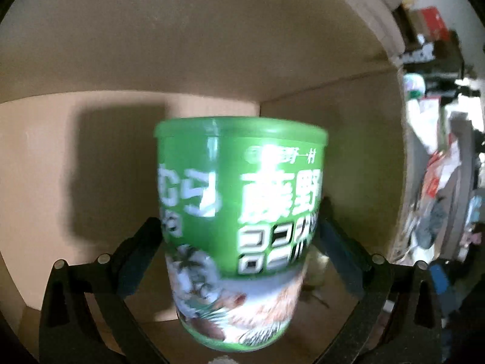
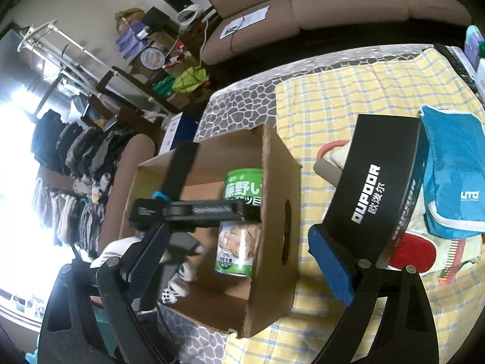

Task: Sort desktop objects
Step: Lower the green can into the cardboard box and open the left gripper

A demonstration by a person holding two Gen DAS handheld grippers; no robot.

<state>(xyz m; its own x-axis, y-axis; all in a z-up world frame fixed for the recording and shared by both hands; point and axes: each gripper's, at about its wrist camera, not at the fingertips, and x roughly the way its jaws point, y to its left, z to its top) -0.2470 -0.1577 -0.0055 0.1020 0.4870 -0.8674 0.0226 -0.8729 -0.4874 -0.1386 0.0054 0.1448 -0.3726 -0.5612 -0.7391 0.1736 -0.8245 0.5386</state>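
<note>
My left gripper (image 1: 239,221) is shut on a green can (image 1: 239,212) with white lettering and holds it upright inside a cardboard box (image 1: 182,60). In the right wrist view the can (image 2: 239,221) sits low in the box (image 2: 272,212), with the left gripper (image 2: 242,212) clamped across its middle. My right gripper (image 2: 230,242) is open and empty, hovering above the box's near side.
The box stands on a table with a yellow checked cloth (image 2: 333,106). A black DUPOOR box (image 2: 379,188), a blue UTO pouch (image 2: 454,176), a red paddle (image 2: 412,251) and a comb (image 2: 451,261) lie to its right. A sofa (image 2: 333,0) stands behind.
</note>
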